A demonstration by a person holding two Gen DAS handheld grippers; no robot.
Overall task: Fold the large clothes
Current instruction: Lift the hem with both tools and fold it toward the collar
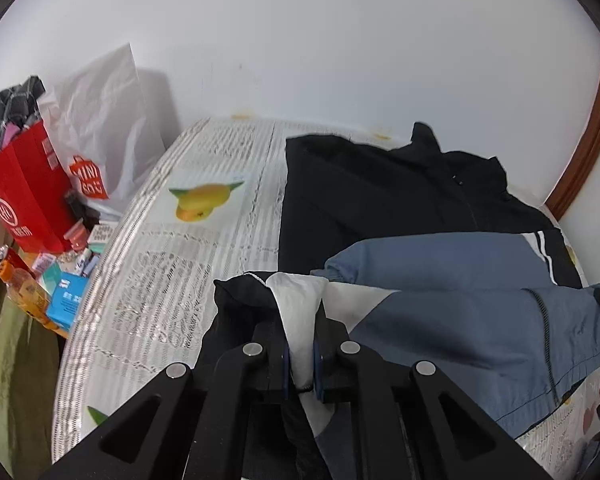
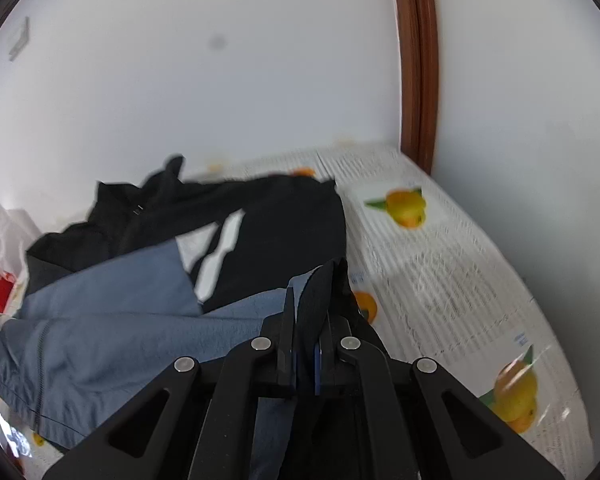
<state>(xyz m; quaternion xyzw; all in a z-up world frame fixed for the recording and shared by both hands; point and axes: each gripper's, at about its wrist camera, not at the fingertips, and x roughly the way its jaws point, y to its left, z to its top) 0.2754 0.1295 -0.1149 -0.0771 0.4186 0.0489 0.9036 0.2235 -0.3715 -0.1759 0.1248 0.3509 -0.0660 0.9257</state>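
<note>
- Jaws of the left gripper (image 1: 300, 354) are pinched close on a bunch of white and black cloth from the jacket (image 1: 440, 300).
- Jaws of the right gripper (image 2: 306, 340) are pinched close too, on a black and blue fold of the same jacket (image 2: 132, 320).
- Both grippers point forward over the bench (image 1: 172, 264) toward the white wall (image 1: 300, 40), low and near the cloth.
- The jacket is black, blue and white. It lies spread on the bench, with the black part far from the grippers and the blue part near them.
- The bench has a cover with yellow fruit pictures (image 2: 408, 206).
- A red bag (image 1: 24, 196) and a white bag (image 1: 104, 120) stand off the left side of the bench.
- A brown wood frame (image 2: 418, 80) runs up the wall by the far corner.
</note>
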